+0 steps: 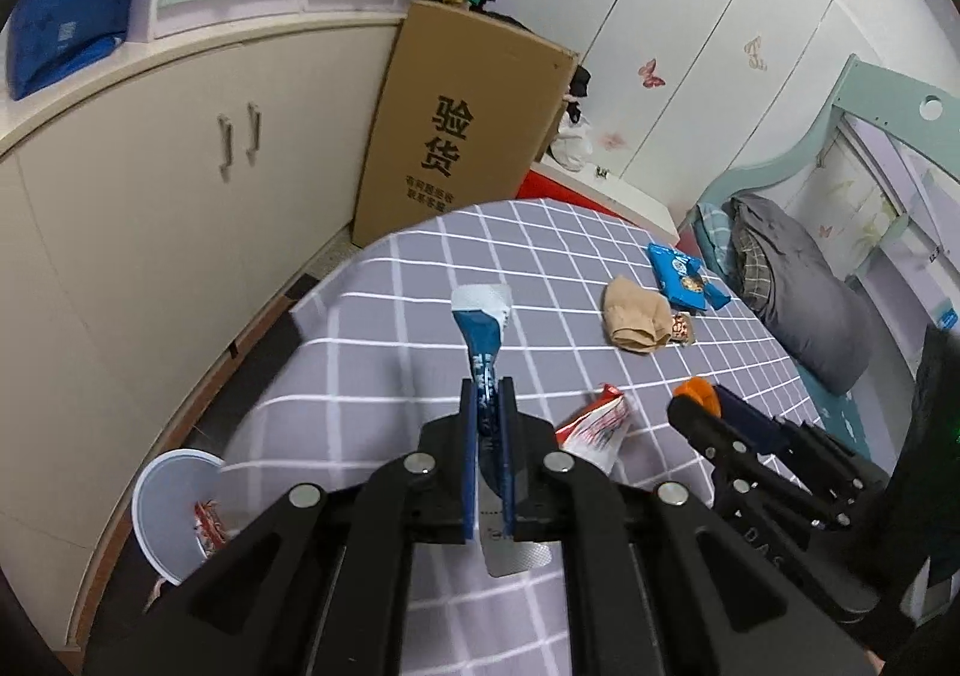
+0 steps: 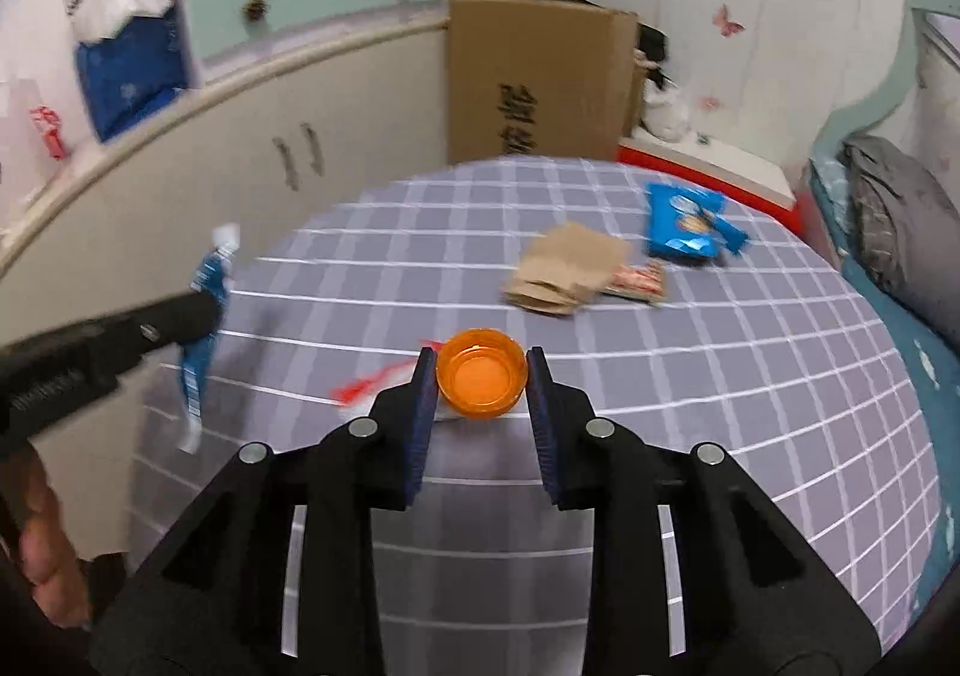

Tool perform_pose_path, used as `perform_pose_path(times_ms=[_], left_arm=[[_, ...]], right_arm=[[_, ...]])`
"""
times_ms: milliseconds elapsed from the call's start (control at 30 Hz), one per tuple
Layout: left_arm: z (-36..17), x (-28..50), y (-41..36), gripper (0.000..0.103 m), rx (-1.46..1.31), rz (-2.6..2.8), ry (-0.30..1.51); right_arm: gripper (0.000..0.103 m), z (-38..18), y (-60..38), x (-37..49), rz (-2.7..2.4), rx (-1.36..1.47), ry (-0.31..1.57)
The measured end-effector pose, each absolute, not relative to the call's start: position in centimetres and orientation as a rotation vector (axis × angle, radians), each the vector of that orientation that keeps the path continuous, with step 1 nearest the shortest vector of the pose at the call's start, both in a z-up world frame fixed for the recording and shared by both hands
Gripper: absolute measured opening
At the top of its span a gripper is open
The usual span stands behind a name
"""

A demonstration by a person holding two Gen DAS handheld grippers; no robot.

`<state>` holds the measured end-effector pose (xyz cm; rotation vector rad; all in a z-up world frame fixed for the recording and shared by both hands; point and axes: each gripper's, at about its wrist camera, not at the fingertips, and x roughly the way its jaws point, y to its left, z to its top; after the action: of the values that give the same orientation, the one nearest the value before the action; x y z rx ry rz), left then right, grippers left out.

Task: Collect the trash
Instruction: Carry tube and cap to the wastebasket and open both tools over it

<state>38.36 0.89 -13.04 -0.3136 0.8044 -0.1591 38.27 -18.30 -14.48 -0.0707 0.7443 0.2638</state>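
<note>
A grey checked surface (image 1: pixel 372 352) fills the room's middle. At left, the left tongs (image 1: pixel 487 394) are clamped on a blue wrapper (image 1: pixel 480 328); right of them, the right tongs (image 2: pixel 480 370) pinch an orange cap (image 2: pixel 482 381) between 2 pads.

Motion blur smears the red wrapper (image 2: pixel 372 389) behind the orange cap (image 2: pixel 482 381).

Wrapper-strewn checked table (image 1: pixel 372 364)
</note>
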Motion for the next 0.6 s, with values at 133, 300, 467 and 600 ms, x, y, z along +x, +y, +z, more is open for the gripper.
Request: perform_pose_path(times_ms=[133, 300, 467, 600], left_arm=[[-12.8, 35.9, 4.5, 0.006, -0.319, -0.117, 0.785], [-13.9, 32.7, 10.3, 0.006, -0.32, -0.019, 0.783], [-16.6, 30.7, 16.6, 0.006, -0.342, 0.092, 0.822], [-19.4, 29.9, 20.8, 0.006, -0.385, 0.154, 0.875]], right_arm=[[0.029, -13.5, -14.1, 36.5, 0.372, -0.061, 0.726], [0.029, -13.5, -7.2, 34.3, 0.517, -0.063, 0.733], [0.029, -15.2, 0.3, 32.9, 0.624, -0.098, 0.764], [0.029, -17.5, 5.0, 32.4, 0.669, -0.129, 0.795]])
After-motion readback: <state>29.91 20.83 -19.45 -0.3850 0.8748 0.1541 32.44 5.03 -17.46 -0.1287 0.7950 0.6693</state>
